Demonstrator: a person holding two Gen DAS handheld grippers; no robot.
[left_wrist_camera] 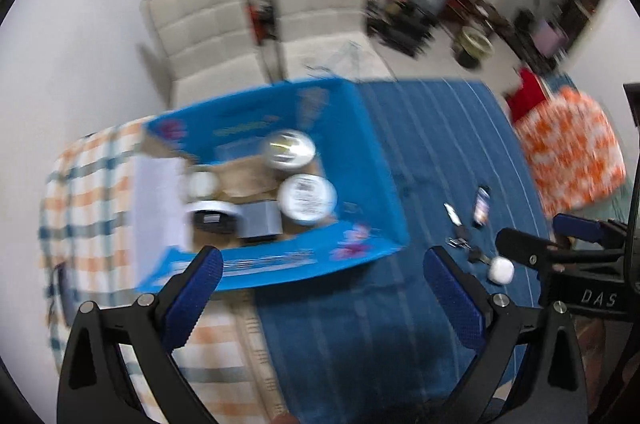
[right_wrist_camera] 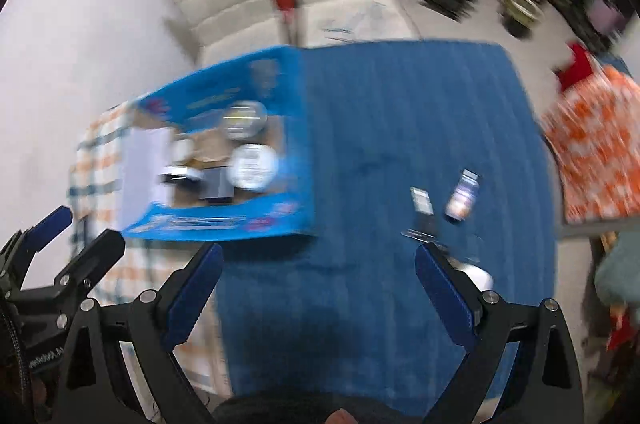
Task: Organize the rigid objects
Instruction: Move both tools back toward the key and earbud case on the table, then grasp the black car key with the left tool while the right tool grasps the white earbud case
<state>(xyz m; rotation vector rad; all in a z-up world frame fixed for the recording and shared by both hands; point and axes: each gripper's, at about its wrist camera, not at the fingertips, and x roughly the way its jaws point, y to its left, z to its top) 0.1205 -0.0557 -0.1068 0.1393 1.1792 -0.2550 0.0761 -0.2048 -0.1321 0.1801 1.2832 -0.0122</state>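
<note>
An open blue cardboard box (left_wrist_camera: pixel 352 159) stands on the table's left part and holds several round tins (left_wrist_camera: pixel 307 199) and a grey block (left_wrist_camera: pixel 262 220). It also shows in the right wrist view (right_wrist_camera: pixel 298 159). On the blue cloth (left_wrist_camera: pixel 424 151) to the right lie a small bottle (left_wrist_camera: pixel 482 204), a flat white piece (left_wrist_camera: pixel 452 214), keys (left_wrist_camera: pixel 464 244) and a white round object (left_wrist_camera: pixel 501 270). The bottle (right_wrist_camera: pixel 463 195) shows in the right wrist view too. My left gripper (left_wrist_camera: pixel 322 280) is open and empty above the box's near edge. My right gripper (right_wrist_camera: pixel 318 274) is open and empty above the cloth.
A checked orange and teal cloth (left_wrist_camera: pixel 88 191) covers the table's left end. Two white padded chairs (left_wrist_camera: pixel 224 23) stand behind the table. An orange patterned cushion (left_wrist_camera: pixel 572 151) is at the right. Dark clutter stands at the far right wall. Both views are motion blurred.
</note>
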